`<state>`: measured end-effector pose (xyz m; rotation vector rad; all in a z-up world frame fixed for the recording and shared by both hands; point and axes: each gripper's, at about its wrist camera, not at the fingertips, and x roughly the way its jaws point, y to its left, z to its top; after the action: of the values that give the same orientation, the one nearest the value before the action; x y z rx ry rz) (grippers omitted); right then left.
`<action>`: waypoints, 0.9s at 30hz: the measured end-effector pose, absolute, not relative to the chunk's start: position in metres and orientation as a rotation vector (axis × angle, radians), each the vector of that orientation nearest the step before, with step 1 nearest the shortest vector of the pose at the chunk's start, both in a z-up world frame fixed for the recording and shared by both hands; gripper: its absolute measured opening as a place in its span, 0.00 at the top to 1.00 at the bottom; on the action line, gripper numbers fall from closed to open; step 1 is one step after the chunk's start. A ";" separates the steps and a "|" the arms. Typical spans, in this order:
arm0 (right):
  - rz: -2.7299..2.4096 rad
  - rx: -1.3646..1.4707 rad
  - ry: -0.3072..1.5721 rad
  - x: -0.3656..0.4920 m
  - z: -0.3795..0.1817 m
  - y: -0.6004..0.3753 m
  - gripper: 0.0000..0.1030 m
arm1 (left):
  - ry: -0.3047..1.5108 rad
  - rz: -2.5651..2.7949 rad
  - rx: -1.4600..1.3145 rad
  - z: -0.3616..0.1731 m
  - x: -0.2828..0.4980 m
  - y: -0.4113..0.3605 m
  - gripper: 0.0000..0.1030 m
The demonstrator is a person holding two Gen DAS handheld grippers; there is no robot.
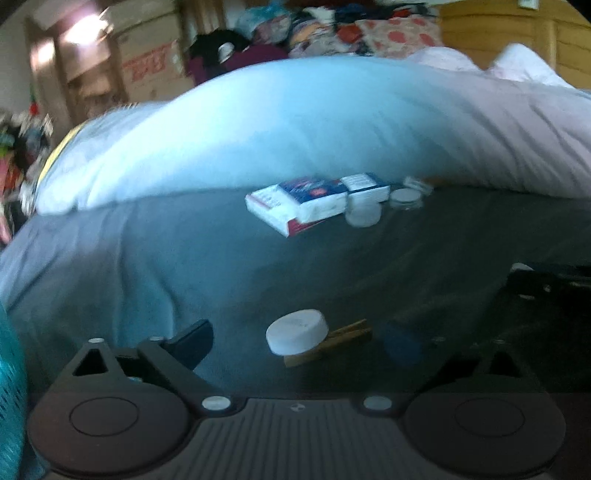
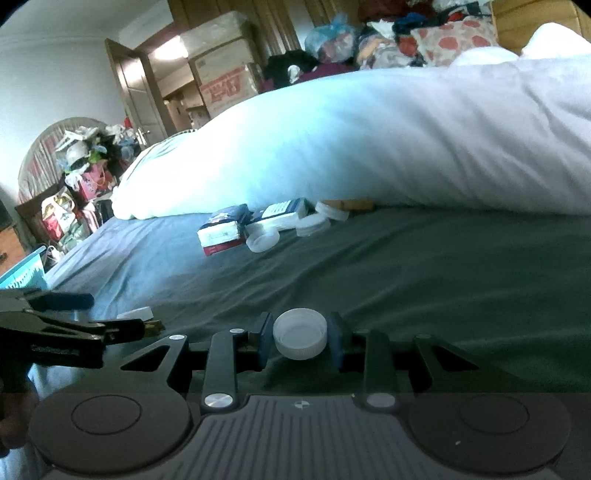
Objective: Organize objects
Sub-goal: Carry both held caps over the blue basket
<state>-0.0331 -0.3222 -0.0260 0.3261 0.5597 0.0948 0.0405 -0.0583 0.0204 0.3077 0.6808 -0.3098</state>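
White bottle cap [image 2: 300, 333], hollow side up, clamped between the closed pads of the right gripper [image 2: 300, 338], just above the grey-green bedsheet [image 2: 424, 280]. Left gripper [image 1: 299, 341] with jaws spread wide, gripping nothing; between its parted fingers [image 1: 192, 341], on the sheet, a second white cap [image 1: 297, 331] tilted against a wooden clothespin [image 1: 332, 341], touching neither pad. Same left gripper [image 2: 107, 325] at the left edge of the right wrist view, with that cap [image 2: 136, 314] just beside it. Farther back, at the foot of the white duvet [image 2: 369, 140]: two blue-and-white cardboard boxes, one larger [image 1: 295, 206] and one smaller [image 1: 365, 186], side by side, with three more white caps [image 1: 364, 214] clustered just beside them. Left wrist view blurred, box lettering illegible. Beyond the bed, stacked cartons [image 2: 225, 66] near an open door [image 2: 129, 85] and piled clothes [image 2: 399, 33]
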 end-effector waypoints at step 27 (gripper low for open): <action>0.163 0.247 0.437 -0.034 0.052 -0.281 0.68 | 0.436 -0.130 0.022 0.170 0.019 0.058 0.59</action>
<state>-0.0341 -0.2815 0.0523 0.2471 0.4375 0.1635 0.0188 0.0582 0.1701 0.0219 0.4356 -0.1304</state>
